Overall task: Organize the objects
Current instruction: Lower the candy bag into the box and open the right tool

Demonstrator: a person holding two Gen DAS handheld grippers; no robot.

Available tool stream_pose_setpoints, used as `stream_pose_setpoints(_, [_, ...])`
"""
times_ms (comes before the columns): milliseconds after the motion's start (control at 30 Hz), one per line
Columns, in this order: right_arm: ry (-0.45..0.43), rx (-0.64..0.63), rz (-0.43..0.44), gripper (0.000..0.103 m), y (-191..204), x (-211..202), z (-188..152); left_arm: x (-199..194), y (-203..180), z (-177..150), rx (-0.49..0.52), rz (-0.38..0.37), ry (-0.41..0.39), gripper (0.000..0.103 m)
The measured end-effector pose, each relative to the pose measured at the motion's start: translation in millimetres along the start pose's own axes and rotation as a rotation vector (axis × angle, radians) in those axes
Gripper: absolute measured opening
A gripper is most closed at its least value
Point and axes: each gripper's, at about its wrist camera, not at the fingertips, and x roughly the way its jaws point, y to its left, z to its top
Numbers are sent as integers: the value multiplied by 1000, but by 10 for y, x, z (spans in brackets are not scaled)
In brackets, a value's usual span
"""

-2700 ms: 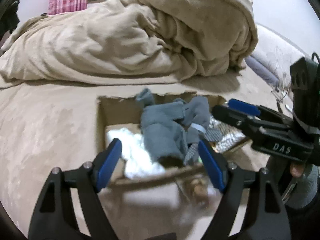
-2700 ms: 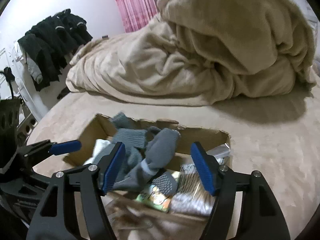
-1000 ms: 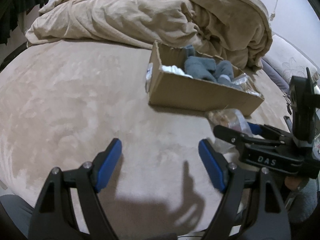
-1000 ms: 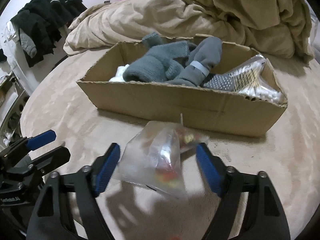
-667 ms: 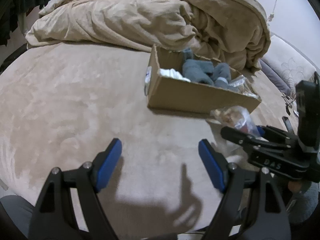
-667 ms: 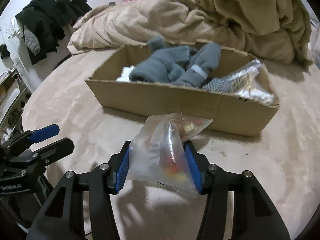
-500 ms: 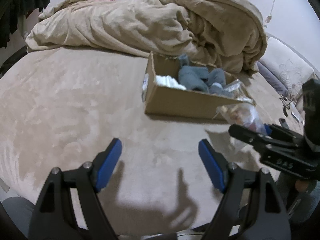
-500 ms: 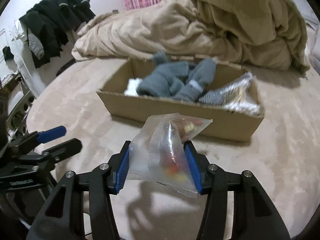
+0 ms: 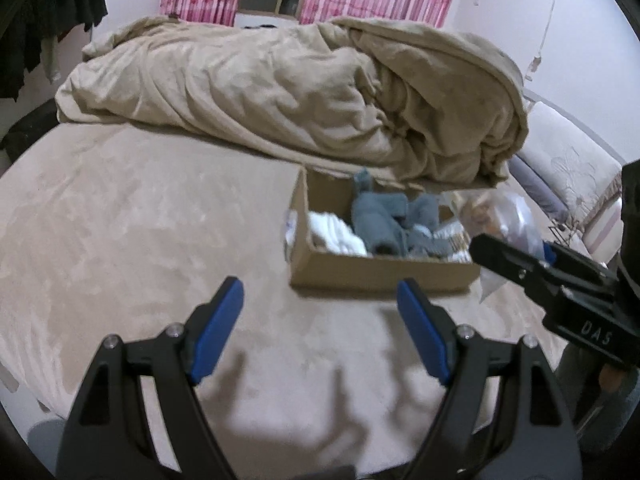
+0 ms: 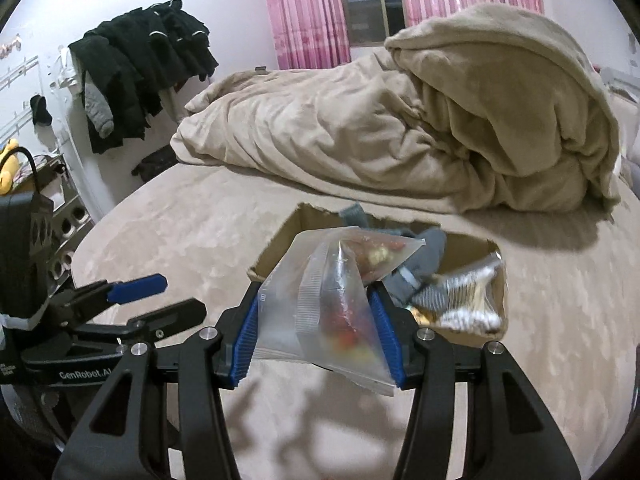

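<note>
My right gripper (image 10: 318, 332) is shut on a clear zip bag (image 10: 336, 296) with small colourful pieces inside, held above the bed in front of the cardboard box (image 10: 276, 252). The box (image 9: 376, 272) holds grey socks (image 9: 380, 220), a white cloth (image 9: 336, 236) and shiny packets (image 10: 468, 296). My left gripper (image 9: 320, 328) is open and empty, low over the bed, short of the box. In the left wrist view the right gripper (image 9: 520, 260) shows at the right with the bag (image 9: 504, 220) over the box's right end.
A beige bed surface (image 9: 120, 220) lies under everything. A bunched beige duvet (image 9: 300, 96) is piled behind the box. Dark clothes (image 10: 140, 64) hang on the wall at left. A sofa (image 9: 572, 168) stands at right.
My right gripper closed on the zip bag and lifted it off the bed towards the box. My left gripper pulled back from the box and stayed open.
</note>
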Motion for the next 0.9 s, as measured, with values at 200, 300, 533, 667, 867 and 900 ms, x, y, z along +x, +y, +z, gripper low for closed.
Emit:
stream_pose_setpoints(200, [-14, -15, 6, 55, 26, 152, 193, 77, 101, 220, 28, 36, -26, 80])
stream_pose_setpoints(300, [-8, -12, 11, 55, 19, 282, 257, 165, 182, 301, 30, 46, -30, 80])
stream_pose_setpoints(533, [13, 18, 21, 55, -10, 669, 358, 387, 389, 405, 31, 53, -29, 80])
stream_pose_setpoints(667, [44, 13, 18, 55, 11, 952, 376, 544, 508, 412, 19, 51, -6, 80])
stream_pose_setpoints(867, [89, 28, 26, 55, 14, 1335, 339, 735, 648, 361, -13, 41, 44, 80])
stream_pose_setpoints(900, [96, 40, 35, 56, -1, 1387, 334, 763, 668, 348, -24, 29, 57, 80])
